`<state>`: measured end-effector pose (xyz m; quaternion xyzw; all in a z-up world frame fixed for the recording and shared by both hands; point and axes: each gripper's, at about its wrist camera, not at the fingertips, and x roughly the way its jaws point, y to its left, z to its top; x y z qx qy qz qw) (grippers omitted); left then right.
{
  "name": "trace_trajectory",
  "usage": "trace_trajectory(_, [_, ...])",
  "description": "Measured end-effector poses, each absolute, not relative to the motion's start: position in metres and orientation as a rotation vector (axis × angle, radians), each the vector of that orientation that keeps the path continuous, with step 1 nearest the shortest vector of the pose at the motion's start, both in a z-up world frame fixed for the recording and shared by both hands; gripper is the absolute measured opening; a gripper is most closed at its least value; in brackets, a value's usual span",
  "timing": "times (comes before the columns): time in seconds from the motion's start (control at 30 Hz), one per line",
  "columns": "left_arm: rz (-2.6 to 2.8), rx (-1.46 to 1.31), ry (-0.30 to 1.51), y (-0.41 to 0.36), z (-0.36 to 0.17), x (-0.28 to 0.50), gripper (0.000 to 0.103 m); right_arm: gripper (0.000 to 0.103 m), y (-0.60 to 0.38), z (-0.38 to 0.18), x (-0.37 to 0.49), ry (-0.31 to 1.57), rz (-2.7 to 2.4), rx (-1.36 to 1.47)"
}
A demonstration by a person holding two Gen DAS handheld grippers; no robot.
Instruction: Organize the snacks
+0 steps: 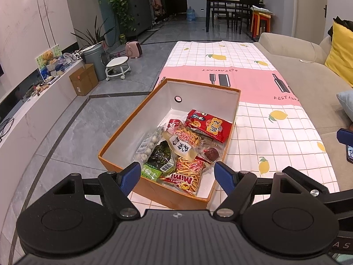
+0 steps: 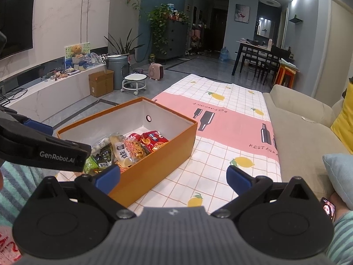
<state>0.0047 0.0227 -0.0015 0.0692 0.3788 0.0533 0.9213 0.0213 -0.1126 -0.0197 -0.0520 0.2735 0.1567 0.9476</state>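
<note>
An orange box with a white inside sits on the lemon-print tablecloth. It holds several snack packs: a red bag, a Mimi stick bag, a green pack and a bag of white balls. My left gripper hovers open over the box's near end, holding nothing. In the right wrist view the same box lies to the left, snacks showing inside. My right gripper is open and empty above the cloth beside the box's corner. The left gripper's body crosses the left edge.
A beige sofa with a yellow cushion runs along the table's right side. A phone lies by a person's striped sleeve. On the floor to the left stand a cardboard box, a bin and a wheeled stool.
</note>
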Motion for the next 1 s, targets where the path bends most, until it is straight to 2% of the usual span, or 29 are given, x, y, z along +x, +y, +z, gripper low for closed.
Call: trace_trajectory(1.0, [0.092,0.141,0.794,0.0190,-0.0019,0.0064,0.089,0.099,-0.1161,-0.0219,0.0215,0.575,0.303,-0.106])
